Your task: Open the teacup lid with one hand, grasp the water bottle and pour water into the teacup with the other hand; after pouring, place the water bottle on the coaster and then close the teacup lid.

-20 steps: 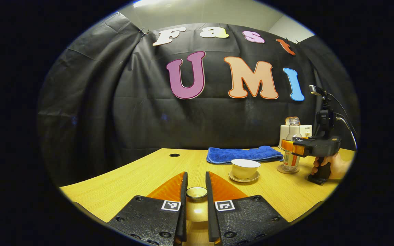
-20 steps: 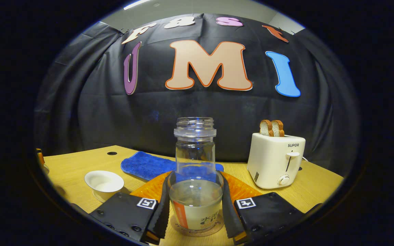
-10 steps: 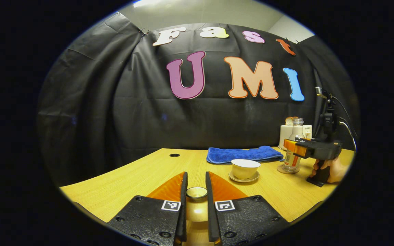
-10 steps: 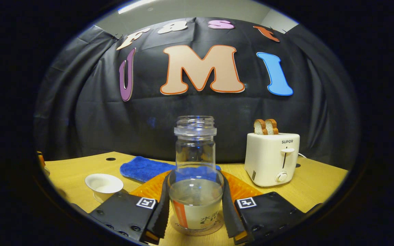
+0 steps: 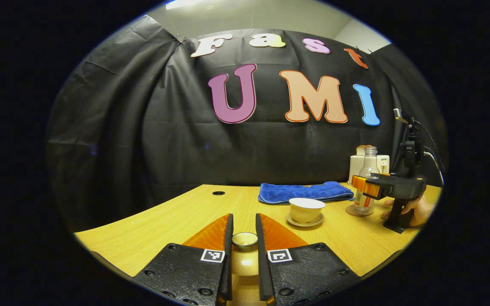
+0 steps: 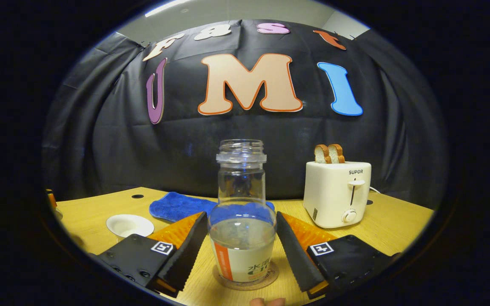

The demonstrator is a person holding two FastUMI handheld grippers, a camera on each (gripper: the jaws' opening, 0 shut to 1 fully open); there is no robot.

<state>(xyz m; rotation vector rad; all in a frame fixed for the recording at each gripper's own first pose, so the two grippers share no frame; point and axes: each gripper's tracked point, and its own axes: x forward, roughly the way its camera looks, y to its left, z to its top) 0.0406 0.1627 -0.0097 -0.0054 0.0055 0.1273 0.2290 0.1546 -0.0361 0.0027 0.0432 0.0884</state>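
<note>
The water bottle [image 6: 242, 221] stands on its coaster [image 6: 246, 278] between the right gripper's [image 6: 242, 242] spread fingers, untouched.

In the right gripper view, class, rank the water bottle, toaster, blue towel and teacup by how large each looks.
1. water bottle, closest to the camera, so its lead is partly nearness
2. toaster
3. blue towel, partly hidden behind the bottle
4. teacup, partly hidden behind the right gripper; close to the towel
</note>
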